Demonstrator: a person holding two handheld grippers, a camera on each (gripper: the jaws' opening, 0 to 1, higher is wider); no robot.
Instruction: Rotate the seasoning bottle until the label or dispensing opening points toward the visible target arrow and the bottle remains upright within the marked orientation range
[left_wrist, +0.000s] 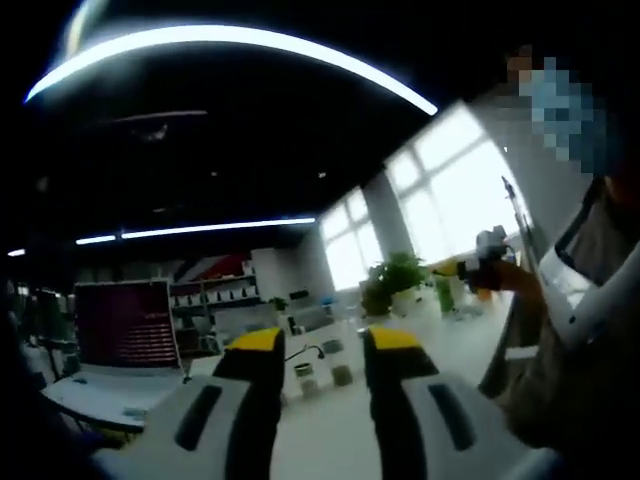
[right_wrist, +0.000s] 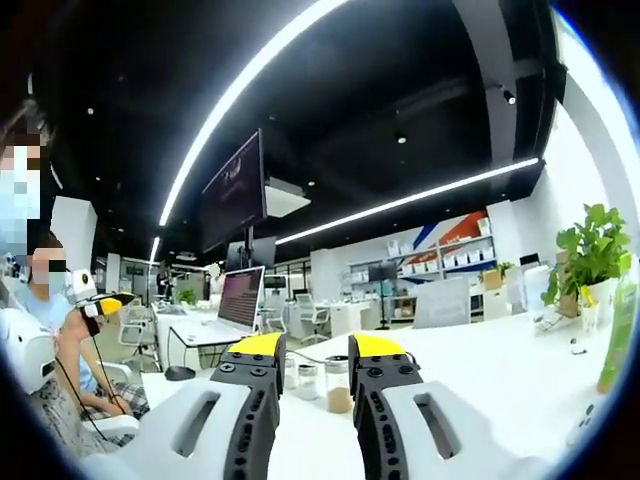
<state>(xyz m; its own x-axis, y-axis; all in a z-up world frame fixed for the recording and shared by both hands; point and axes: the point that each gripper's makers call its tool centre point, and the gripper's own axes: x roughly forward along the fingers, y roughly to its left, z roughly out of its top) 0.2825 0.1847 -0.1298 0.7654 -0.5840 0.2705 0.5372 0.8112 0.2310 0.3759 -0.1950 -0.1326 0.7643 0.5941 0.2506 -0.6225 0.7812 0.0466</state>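
Right gripper view looks across a white table (right_wrist: 480, 370), where small glass jars (right_wrist: 338, 384) stand between and beyond the yellow-tipped jaws. One jar holds something brownish; others beside it look paler. The right gripper (right_wrist: 316, 350) is spread apart with nothing between its jaws, well short of the jars. Which of them is the seasoning bottle I cannot tell — no label, opening or target arrow is readable at this size.

Left gripper view shows the left gripper (left_wrist: 318, 340) likewise spread and empty, with two small jars (left_wrist: 322, 375) far off on the table (left_wrist: 330, 430) through the gap. A potted plant (left_wrist: 392, 280) stands farther back by the windows, and a laptop (right_wrist: 240, 298) sits on a desk behind.

By my judgement a jar like these is light, rigid and smooth-sided — likely to slip or tip if pinched near the cap. Gripping the body at mid-height, jaws level, should let it turn about its own axis without leaning.
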